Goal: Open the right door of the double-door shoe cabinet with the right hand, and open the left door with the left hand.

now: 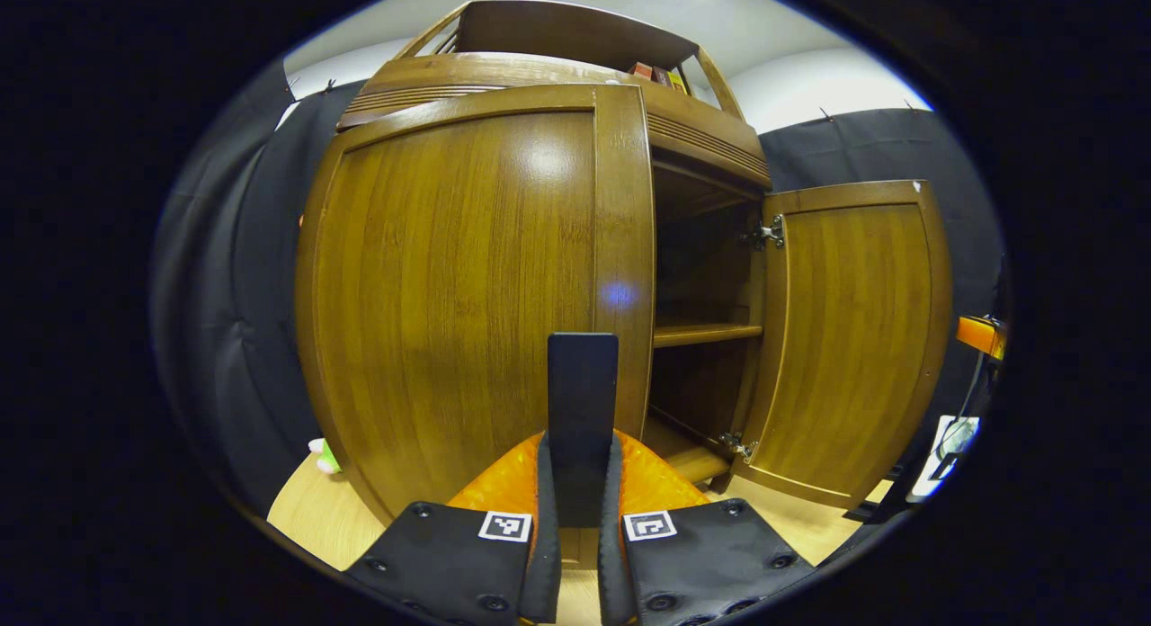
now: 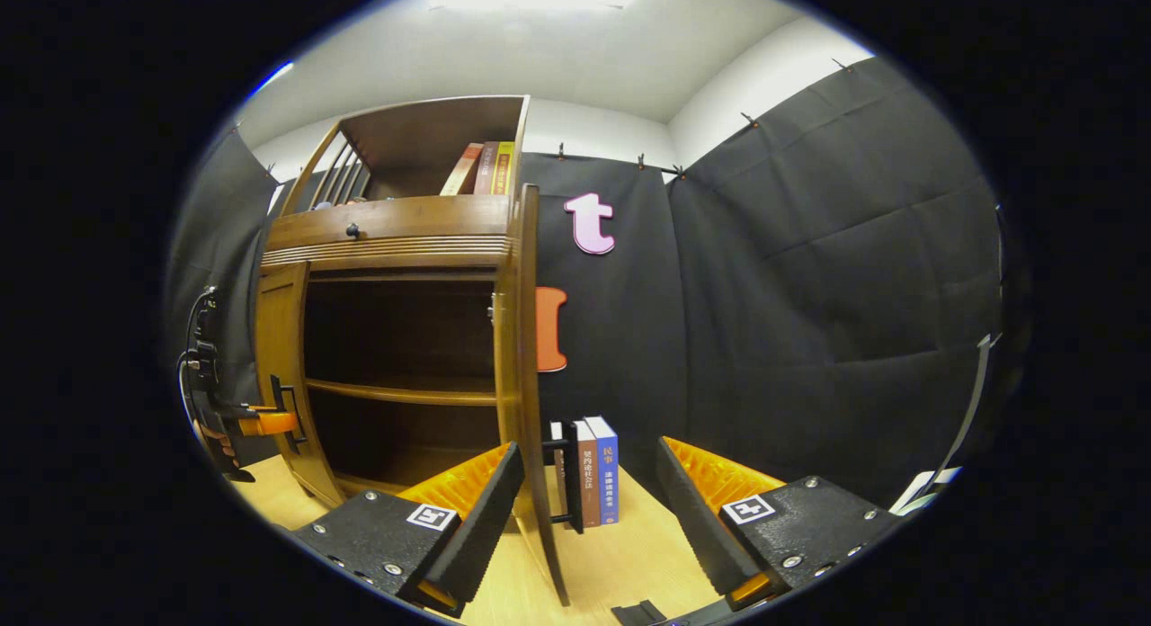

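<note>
The wooden shoe cabinet (image 1: 539, 77) rises close in front of me in the left gripper view. My left gripper (image 1: 580, 446) is shut on the dark upright handle (image 1: 583, 383) of the left door (image 1: 450, 293), which stands ajar. The right door (image 1: 854, 338) is swung wide open, baring the inner shelf (image 1: 706, 335). In the right gripper view that right door (image 2: 529, 356) is edge-on, and its dark handle (image 2: 572, 473) lies between the fingers of my open right gripper (image 2: 589, 451), untouched. Farther left, the left gripper (image 2: 261, 421) holds the left door's handle (image 2: 289, 415).
Books (image 2: 601, 469) stand upright on the wooden floor (image 2: 629, 554) just behind the right door. More books (image 2: 481, 167) lean on the cabinet's top shelf. A small soft toy (image 1: 324, 455) lies on the floor left of the cabinet. Black cloth walls close in around.
</note>
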The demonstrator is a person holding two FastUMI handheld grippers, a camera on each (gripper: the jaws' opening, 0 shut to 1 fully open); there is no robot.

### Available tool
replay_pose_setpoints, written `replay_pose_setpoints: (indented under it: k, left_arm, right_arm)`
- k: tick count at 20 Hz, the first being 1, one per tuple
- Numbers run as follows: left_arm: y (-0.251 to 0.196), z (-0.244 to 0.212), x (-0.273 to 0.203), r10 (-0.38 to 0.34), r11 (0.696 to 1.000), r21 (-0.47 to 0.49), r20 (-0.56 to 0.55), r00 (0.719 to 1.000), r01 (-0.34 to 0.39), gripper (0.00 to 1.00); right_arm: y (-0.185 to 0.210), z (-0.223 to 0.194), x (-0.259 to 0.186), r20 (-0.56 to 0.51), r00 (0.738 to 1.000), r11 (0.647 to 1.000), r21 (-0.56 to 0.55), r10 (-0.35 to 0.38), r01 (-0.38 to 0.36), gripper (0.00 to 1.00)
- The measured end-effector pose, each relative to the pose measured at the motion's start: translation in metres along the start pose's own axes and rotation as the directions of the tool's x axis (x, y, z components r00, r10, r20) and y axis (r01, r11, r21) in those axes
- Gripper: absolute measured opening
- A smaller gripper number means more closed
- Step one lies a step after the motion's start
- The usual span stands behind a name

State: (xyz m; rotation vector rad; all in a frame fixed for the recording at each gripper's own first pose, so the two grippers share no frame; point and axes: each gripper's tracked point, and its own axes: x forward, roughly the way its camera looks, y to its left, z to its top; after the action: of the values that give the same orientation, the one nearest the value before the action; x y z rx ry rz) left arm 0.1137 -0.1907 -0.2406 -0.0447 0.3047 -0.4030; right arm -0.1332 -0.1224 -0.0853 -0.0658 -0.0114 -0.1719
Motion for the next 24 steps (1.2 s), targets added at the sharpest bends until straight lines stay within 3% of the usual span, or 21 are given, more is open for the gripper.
replay_pose_setpoints:
  k: [13, 14, 18, 22, 23, 24]
  left_arm:
    - [0.015, 0.012, -0.044, 0.030, 0.999, 0.032, 0.008, 1.000, -0.031, 0.23]
    - [0.018, 0.011, -0.049, 0.037, 0.999, 0.035, 0.008, 0.999, -0.038, 0.23]
    - [0.030, 0.013, -0.068, 0.060, 0.998, 0.021, 0.015, 0.998, -0.061, 0.23]
    - [0.049, 0.012, -0.094, 0.115, 0.993, 0.033, 0.017, 0.993, -0.115, 0.24]
    - [0.053, 0.015, -0.101, 0.136, 0.989, 0.056, 0.024, 0.990, -0.137, 0.16]
    - [0.058, 0.014, -0.109, 0.155, 0.984, 0.087, 0.027, 0.988, -0.157, 0.16]
  right_arm:
    - [0.059, -0.008, -0.007, -0.020, 0.994, 0.994, 0.003, 0.109, -0.108, 0.92]
    - [0.062, -0.009, -0.007, -0.021, 0.993, 0.993, 0.003, 0.115, -0.115, 1.00]
    - [0.076, -0.012, -0.008, -0.031, 0.989, 0.990, 0.008, 0.142, -0.141, 1.00]
    - [0.090, -0.016, -0.006, -0.031, 0.985, 0.985, 0.010, 0.171, -0.170, 1.00]
    - [0.094, -0.017, -0.005, -0.031, 0.983, 0.984, 0.012, 0.179, -0.178, 1.00]
    - [0.099, -0.017, -0.005, -0.032, 0.982, 0.982, 0.015, 0.187, -0.187, 1.00]
